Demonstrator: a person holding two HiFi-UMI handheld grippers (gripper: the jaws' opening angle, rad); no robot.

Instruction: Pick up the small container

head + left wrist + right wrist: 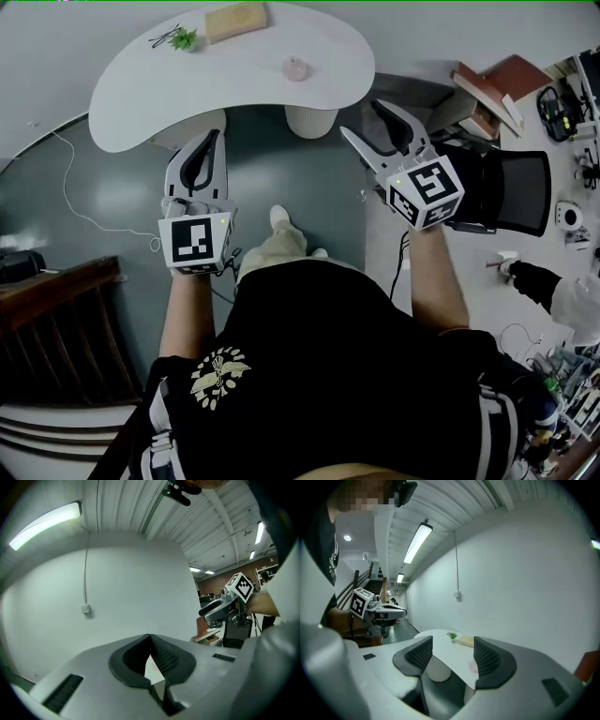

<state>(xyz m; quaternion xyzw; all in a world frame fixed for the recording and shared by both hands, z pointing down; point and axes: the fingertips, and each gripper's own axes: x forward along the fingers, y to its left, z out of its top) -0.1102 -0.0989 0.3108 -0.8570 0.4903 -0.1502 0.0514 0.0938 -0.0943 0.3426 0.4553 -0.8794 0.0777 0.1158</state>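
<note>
The left claw (208, 141) is clenched on nothing, short of the desk (141, 94). The container (295, 67) sits untouched on the desk's right half. The right claw (367, 122) is released and empty, well apart from it. I judge that the approach, grasp and lift all remain to be done.

A white kidney-shaped table (141, 89) stood on a white pedestal base (309, 120) over a grey-green floor (300, 178). Near the table's far edge, a small green plant (185, 39) sat just beside a tan rectangular block (236, 21). Reddish-brown books (487, 89) lay stacked near a black mesh office chair (520, 192). A white cable (70, 202) trailed across the floor, near a dark wooden banister (56, 281).
</note>
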